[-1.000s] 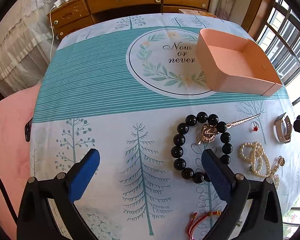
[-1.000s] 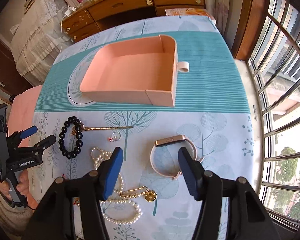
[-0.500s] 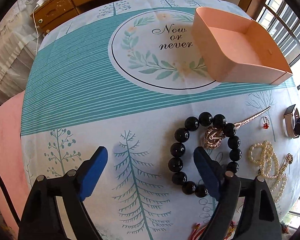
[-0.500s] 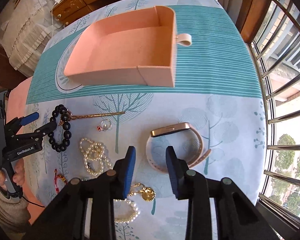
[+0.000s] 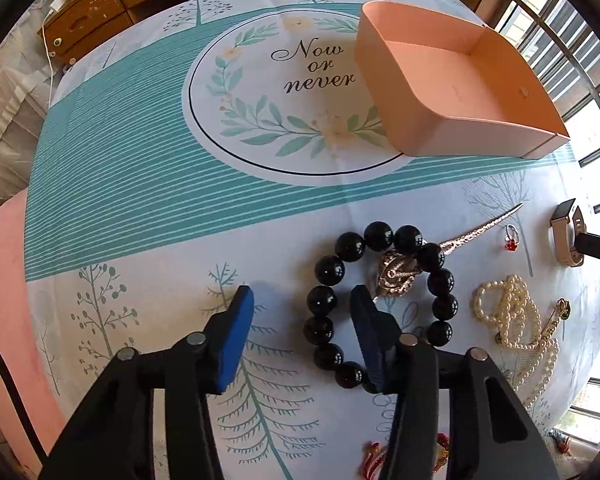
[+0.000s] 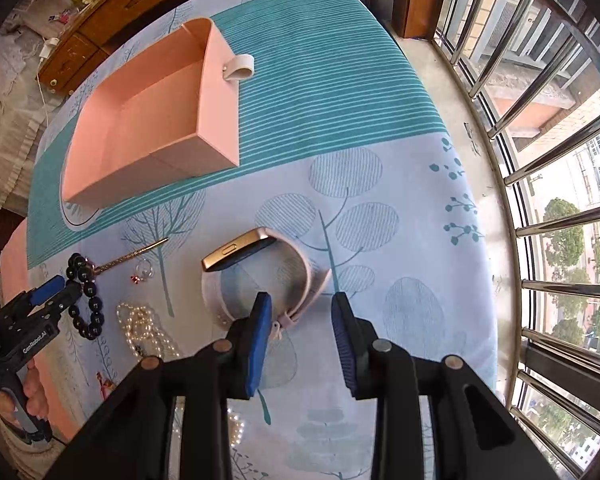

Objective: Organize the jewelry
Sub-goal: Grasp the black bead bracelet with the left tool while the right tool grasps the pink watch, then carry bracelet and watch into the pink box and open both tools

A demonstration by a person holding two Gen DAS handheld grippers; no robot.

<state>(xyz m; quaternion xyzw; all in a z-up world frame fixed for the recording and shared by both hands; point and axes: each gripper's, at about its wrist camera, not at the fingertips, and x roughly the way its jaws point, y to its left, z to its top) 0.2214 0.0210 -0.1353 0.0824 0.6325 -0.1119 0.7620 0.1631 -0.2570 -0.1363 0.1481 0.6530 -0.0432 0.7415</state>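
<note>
Jewelry lies on the tabletop (image 5: 148, 208). The left gripper (image 5: 300, 312), jaws closing, straddles one side of the black bead bracelet (image 5: 324, 298), not yet pinching it. The right gripper (image 6: 300, 312), partly open, has the pink watch (image 6: 256, 264) strap between its pads, contact unclear. Pearls (image 5: 512, 312), a ring (image 5: 511, 238) and the pink box (image 5: 420, 120) lie beyond.

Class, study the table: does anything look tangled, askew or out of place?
Yes. A gold hairpin lies threaded through the black bead bracelet, its ornament inside the ring. The pearl necklace is heaped in a tangle. The pink box sits empty.
</note>
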